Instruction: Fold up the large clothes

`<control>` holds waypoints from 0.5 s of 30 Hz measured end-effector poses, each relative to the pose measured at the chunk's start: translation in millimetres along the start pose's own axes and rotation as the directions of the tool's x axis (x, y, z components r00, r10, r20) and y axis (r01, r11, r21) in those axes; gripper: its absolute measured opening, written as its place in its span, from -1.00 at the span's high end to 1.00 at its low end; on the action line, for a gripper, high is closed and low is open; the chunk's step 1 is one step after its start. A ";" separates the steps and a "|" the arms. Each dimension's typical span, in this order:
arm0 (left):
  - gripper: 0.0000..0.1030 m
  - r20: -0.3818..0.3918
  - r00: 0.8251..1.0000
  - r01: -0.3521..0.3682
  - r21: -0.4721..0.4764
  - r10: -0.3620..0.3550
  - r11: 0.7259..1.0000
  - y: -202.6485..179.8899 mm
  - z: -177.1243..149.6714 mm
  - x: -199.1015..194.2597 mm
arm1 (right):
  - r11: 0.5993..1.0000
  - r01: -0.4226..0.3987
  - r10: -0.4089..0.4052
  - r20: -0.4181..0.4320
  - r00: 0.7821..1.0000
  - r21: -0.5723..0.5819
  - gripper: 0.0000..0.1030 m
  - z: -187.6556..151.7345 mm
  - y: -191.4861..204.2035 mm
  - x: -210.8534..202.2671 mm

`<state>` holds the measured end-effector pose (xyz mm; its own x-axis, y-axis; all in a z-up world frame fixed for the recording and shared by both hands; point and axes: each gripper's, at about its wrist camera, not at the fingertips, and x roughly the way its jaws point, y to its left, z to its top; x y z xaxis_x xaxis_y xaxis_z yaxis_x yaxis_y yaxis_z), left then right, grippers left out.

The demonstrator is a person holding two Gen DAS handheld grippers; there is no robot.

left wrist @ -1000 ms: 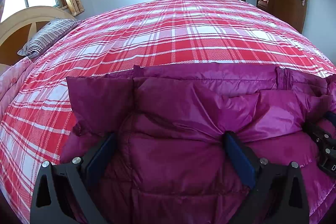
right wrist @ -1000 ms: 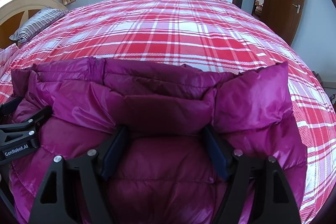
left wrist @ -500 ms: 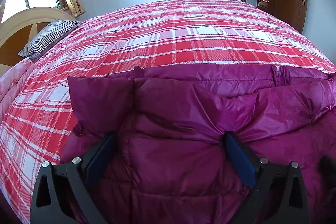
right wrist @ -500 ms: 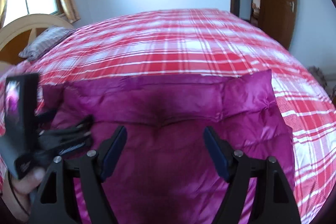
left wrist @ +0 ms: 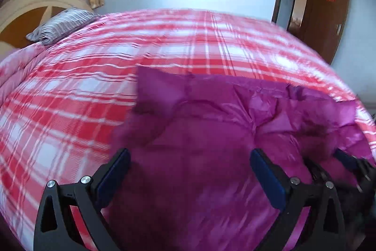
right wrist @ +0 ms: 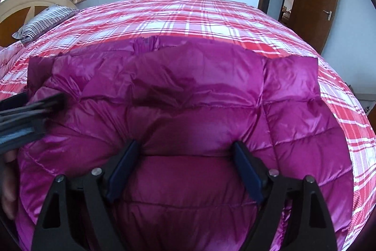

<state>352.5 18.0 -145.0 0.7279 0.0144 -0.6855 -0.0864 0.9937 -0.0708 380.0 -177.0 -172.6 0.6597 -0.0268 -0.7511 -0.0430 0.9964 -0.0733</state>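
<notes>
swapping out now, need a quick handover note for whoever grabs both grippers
Left hand-held gripper: open, above the coat, gripping nothing.
Right hand-held gripper: jaws opening, padding bulging between them.
Magenta quilted puffer coat: on the red-and-white plaid bedspread, folded over into a thick bundle, zipper edge on the far side.
Left: check the fold holds, then probably fold once more and flatten.

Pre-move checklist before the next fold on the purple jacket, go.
1. Jacket lying on the plaid bed: ok.
2. Right gripper free of the fabric: cannot tell; jaws opening, a puffed ridge between them.
3. Left gripper jaws wide over the jacket: ok, though the view is blurred.
4. The two grippers apart from each other: ok.
5. Far edge flat: not ok, bunched near the zipper.
6. Bed beyond the jacket free for folding: ok.
</notes>
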 end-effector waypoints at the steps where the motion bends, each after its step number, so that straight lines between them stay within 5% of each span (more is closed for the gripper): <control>1: -0.98 0.018 1.000 -0.021 -0.004 0.021 1.000 13.4 -7.0 -13.4 | 1.000 0.001 -0.001 -0.001 1.000 -0.001 -0.66 0.9 0.2 0.5; 6: -0.98 0.026 0.997 -0.064 -0.096 0.067 0.993 69.9 -31.1 -40.4 | 1.000 -0.007 0.007 0.011 1.000 0.025 -0.63 3.6 -5.1 -15.9; 11: -0.98 -0.068 0.989 0.113 -0.238 -0.132 0.965 97.4 -60.5 -28.9 | 0.997 -0.060 0.054 0.120 0.991 0.047 -0.66 -6.6 6.1 -66.5; 15: -0.97 -0.031 0.983 0.171 -0.234 -0.183 0.957 87.2 -71.9 -29.1 | 0.999 -0.046 0.046 0.062 0.997 0.010 -0.67 -20.5 24.2 -57.7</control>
<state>274.8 96.3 -183.3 0.7102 -0.1709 -0.6829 -0.1174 0.9277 -0.3543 325.5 -153.0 -144.4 0.7024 0.0238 -0.7114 -0.0661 0.9973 -0.0318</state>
